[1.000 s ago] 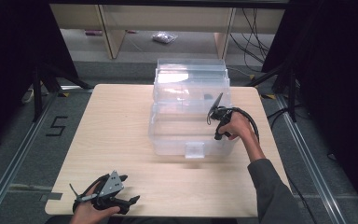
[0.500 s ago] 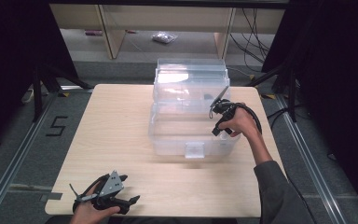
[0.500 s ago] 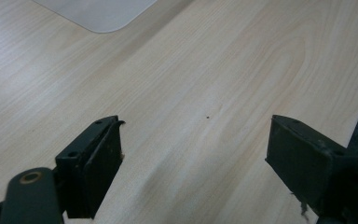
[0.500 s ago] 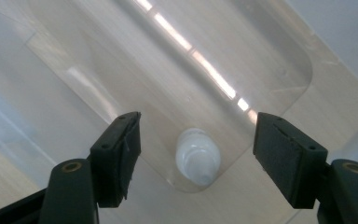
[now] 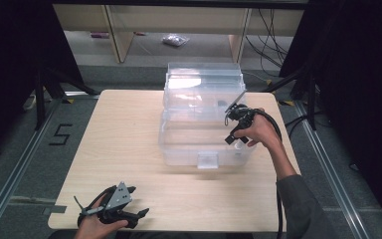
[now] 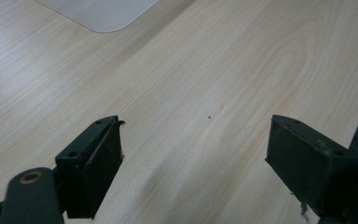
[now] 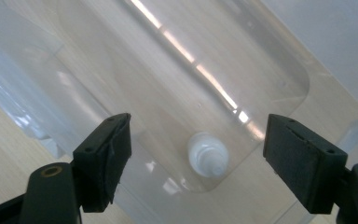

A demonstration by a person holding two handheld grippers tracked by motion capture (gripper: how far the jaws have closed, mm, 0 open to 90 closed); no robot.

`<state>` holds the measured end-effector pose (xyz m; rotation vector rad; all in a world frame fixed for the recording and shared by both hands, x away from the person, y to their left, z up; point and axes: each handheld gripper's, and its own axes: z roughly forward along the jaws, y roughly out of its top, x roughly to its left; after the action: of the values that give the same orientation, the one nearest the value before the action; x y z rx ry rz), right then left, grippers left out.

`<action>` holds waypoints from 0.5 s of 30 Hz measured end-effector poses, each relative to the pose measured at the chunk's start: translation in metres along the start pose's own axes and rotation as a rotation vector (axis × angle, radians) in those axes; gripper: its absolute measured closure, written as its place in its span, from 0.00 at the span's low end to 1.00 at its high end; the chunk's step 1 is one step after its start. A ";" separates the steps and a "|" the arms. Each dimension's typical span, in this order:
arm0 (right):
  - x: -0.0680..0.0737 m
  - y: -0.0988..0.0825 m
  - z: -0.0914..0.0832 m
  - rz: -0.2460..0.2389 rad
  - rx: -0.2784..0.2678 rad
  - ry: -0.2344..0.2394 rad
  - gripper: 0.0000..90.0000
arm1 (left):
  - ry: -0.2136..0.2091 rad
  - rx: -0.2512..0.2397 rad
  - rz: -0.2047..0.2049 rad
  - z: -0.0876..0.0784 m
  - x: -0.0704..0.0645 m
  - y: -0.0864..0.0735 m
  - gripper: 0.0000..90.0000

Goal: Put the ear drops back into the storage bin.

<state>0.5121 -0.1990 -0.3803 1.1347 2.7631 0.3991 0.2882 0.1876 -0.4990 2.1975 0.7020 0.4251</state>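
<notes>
A clear plastic box stands on the far right part of the wooden table, its lid raised at the back. Inside it, near a rounded corner of the floor, lies a small white bottle. My right gripper hangs over the box's right side with its jaws wide open; in its own view the right gripper looks down on the bottle from above, apart from it. Near the table's front left edge, my left gripper is low, open and holds nothing, with bare wood under the left gripper.
The wooden table has free room left of and in front of the box. A pale rounded corner of the box is visible ahead of the left gripper. Beyond the table are shelving legs and cables on the floor.
My right gripper has shifted slightly to the right and farther back over the box. The left gripper has not moved.
</notes>
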 end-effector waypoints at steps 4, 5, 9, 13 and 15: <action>0.005 0.001 -0.002 0.000 -0.040 0.017 0.24 | -0.007 0.004 0.001 0.000 0.000 0.000 0.20; 0.005 0.001 -0.002 0.000 -0.040 0.017 0.24 | -0.007 0.004 0.001 0.000 0.000 0.000 0.20; 0.012 0.004 -0.004 -0.008 -0.054 0.024 0.23 | -0.004 -0.004 -0.008 0.000 0.000 0.000 0.20; 0.016 0.004 -0.006 0.005 -0.049 0.026 0.23 | 0.001 -0.002 -0.004 0.000 0.000 0.000 0.20; 0.017 0.004 -0.006 -0.019 -0.064 0.025 0.23 | 0.001 -0.003 -0.004 0.000 0.000 0.000 0.20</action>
<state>0.5013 -0.1857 -0.3733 1.0959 2.7581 0.4992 0.2881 0.1877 -0.4991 2.1931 0.7065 0.4250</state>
